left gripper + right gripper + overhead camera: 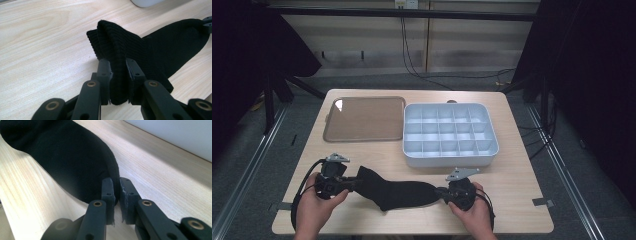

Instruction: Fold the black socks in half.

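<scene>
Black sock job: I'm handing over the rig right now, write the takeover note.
Left gripper: shut on the ribbed cuff end of the black knitted sock.
Right gripper: jaws pinching the sock's toe end.
The sock lies stretched between both grippers on the pale wooden table, near its front edge.
The white plastic compartment box sits open behind, its clear brown lid beside it; compartments look empty.
Done: sock gripped at both ends.
Left: probably fold and stow it.
</scene>
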### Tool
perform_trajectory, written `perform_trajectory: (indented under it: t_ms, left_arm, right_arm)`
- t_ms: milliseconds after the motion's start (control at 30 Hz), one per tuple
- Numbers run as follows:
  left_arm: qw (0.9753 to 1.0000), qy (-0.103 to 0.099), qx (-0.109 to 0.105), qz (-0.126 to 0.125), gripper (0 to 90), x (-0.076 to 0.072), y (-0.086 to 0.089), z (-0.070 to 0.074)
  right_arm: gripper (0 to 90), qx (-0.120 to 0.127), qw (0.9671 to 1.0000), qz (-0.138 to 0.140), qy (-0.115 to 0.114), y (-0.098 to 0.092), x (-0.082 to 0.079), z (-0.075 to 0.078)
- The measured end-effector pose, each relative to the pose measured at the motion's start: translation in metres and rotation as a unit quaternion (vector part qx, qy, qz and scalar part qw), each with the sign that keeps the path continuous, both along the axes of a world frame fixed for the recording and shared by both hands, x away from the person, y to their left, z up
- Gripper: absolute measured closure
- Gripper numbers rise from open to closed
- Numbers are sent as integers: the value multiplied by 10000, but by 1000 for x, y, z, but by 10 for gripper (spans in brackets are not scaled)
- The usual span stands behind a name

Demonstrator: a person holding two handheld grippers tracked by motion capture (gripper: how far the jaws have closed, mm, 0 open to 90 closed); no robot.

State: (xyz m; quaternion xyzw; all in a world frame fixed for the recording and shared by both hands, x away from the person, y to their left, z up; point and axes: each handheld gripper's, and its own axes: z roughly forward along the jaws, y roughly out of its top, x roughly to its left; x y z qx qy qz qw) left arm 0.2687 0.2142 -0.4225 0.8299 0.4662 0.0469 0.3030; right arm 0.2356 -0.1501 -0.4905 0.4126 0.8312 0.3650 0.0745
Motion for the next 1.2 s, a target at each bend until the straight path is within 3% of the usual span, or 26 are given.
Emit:
perform_trajectory:
  t_ms: [133,900,1033,1100,1200]
  left_arm:
    - [10000,-14,11,-32,758,0,-3,0]
    - [9998,-9,190,2,758,0,-2,-5]
    - [9999,-63,155,33,758,-1,-3,-3]
    - [9996,-124,261,14,758,-1,-4,0]
    - [9998,-120,178,-35,757,-3,-7,4]
  right_arm:
    - [866,0,10000,-1,18,0,0,1]
    - [873,-68,9999,-91,23,-8,1,1]
    - [871,-61,10000,-73,29,-6,1,2]
    - [872,-51,10000,-52,16,-5,0,2]
    - [868,2,10000,-28,-2,-4,0,3]
